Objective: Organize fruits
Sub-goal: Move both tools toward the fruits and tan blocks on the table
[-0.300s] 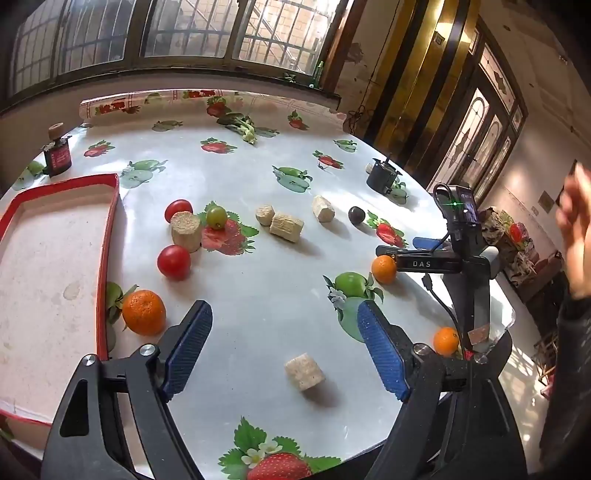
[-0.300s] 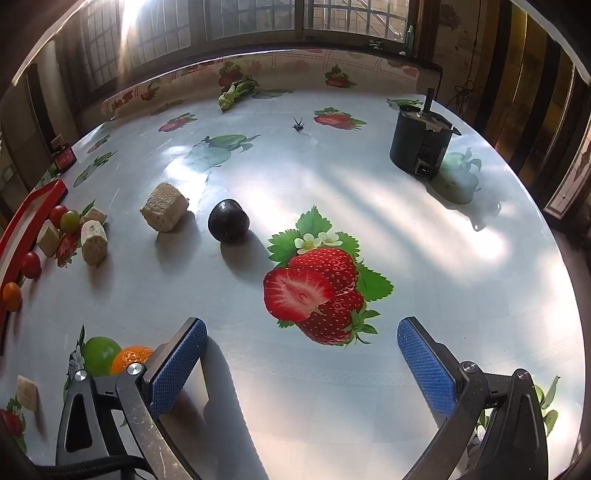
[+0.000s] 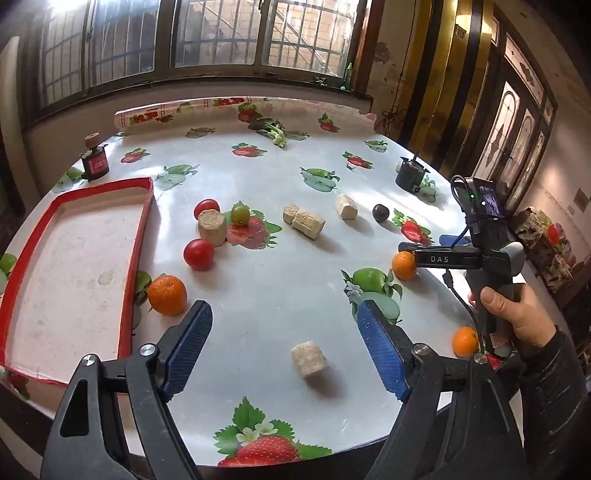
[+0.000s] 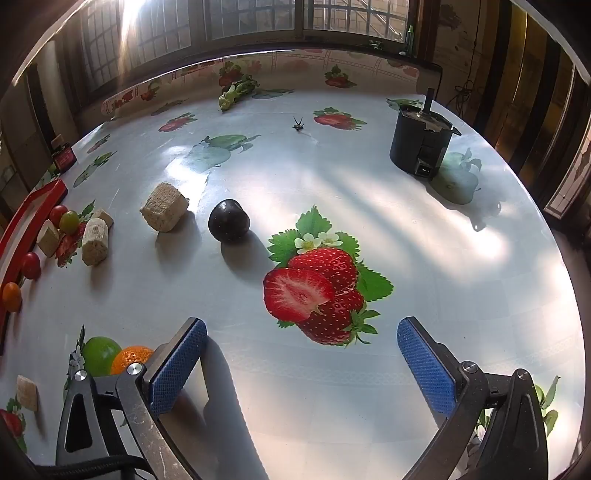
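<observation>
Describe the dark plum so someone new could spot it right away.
Start at the big printed strawberry on the tablecloth. Just up and left of it sits the dark plum, beside a beige block. It is the only near-black round fruit.

Illumination is daylight entering through the barred windows (image 4: 258,22) at the far side. In the right wrist view, a strong flare at the upper left washes out the glass, and pale bands of glare cross the glossy white fruit-printed surface (image 4: 369,192). The round dark purple plum (image 4: 229,220) and the beige cork-like block (image 4: 163,207) cast soft shadows toward the camera. The left wrist view is more evenly lit, with weaker shadows. Both views are sharp at centre. Fisheye distortion bends the surface rim and window frames, and the corners fall into dark vignetting.
</observation>
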Action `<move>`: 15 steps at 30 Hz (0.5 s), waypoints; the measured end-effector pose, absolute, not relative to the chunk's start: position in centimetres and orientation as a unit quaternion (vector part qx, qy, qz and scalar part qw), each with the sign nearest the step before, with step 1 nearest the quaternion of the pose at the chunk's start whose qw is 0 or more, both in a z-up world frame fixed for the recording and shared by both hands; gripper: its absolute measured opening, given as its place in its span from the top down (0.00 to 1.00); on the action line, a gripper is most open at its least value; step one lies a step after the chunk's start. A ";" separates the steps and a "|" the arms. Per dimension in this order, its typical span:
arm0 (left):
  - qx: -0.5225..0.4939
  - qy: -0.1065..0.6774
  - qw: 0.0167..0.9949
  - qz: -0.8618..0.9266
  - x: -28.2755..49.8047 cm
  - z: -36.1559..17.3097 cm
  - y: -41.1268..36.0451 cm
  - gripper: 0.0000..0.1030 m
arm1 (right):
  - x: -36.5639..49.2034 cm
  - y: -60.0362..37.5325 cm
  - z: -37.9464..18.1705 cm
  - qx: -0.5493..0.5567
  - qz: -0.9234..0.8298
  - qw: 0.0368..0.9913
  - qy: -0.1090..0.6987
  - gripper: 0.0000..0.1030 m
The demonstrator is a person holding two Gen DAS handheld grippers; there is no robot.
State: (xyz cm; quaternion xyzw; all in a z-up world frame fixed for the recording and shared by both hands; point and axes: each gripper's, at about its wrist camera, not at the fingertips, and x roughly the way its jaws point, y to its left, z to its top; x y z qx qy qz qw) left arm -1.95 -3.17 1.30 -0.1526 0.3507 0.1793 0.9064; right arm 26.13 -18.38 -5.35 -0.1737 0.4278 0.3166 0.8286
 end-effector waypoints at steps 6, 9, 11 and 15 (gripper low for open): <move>-0.146 0.354 0.895 0.229 -3.2 1.5 -2.4 0.21 | 26.0 -18.3 -5.0 -0.176 0.326 0.820 0.436 0.03; -0.133 0.356 0.891 0.249 -2.9 1.4 -3.4 0.21 | 24.9 -20.6 -2.3 -0.095 0.370 0.830 0.407 0.02; -0.125 0.357 0.892 0.248 -2.8 1.4 -3.8 0.21 | 23.4 -22.8 0.1 -0.025 0.394 0.836 0.382 0.02; -0.102 0.358 0.896 0.241 -2.9 1.7 -4.9 0.21 | 21.8 -25.9 3.4 0.120 0.483 0.786 0.365 0.02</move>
